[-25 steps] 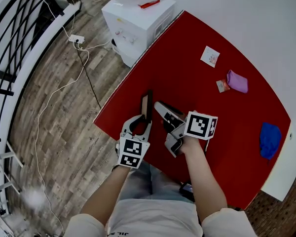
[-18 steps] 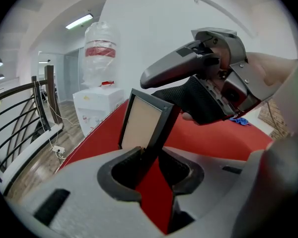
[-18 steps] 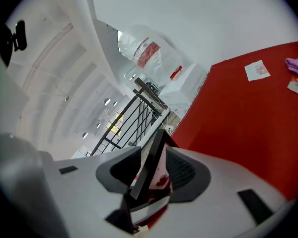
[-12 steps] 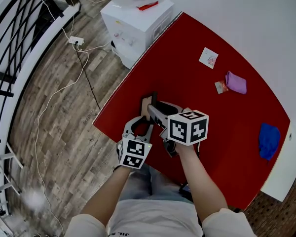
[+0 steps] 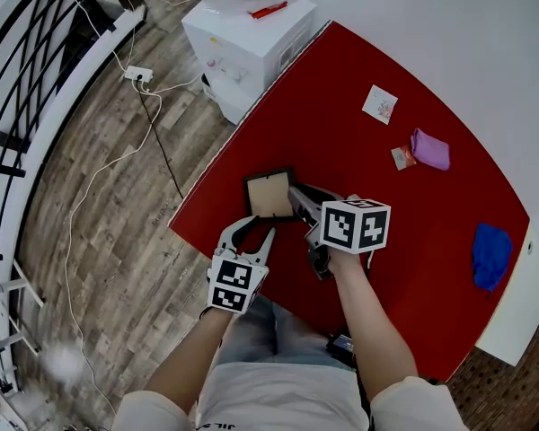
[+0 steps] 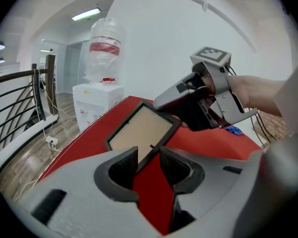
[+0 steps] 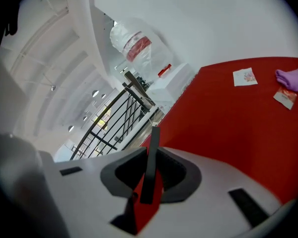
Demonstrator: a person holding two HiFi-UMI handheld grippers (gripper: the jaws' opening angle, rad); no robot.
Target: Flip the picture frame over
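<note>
Frame (image 5: 268, 196), tan side up, on tabletop (image 5: 386, 227): right tongs (image 5: 296, 194), just closed, clamp its edge (seen edge-on); left tongs (image 5: 259, 228), just opened wider, stand empty beside it.

Bright, even indoor light, partly from a white ceiling strip lamp (image 6: 87, 15), casts only soft shadows on the flat red tabletop (image 5: 386, 214). Both gripper views bulge and darken at the corners. The left gripper (image 6: 149, 155) and the black-rimmed picture frame (image 7: 150, 167) blur near the lenses.

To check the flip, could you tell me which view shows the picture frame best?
The head view: nearly the whole picture frame shows, tan panel facing up. The left gripper view shows it foreshortened and partly hidden; the right gripper view only its thin edge.
</note>
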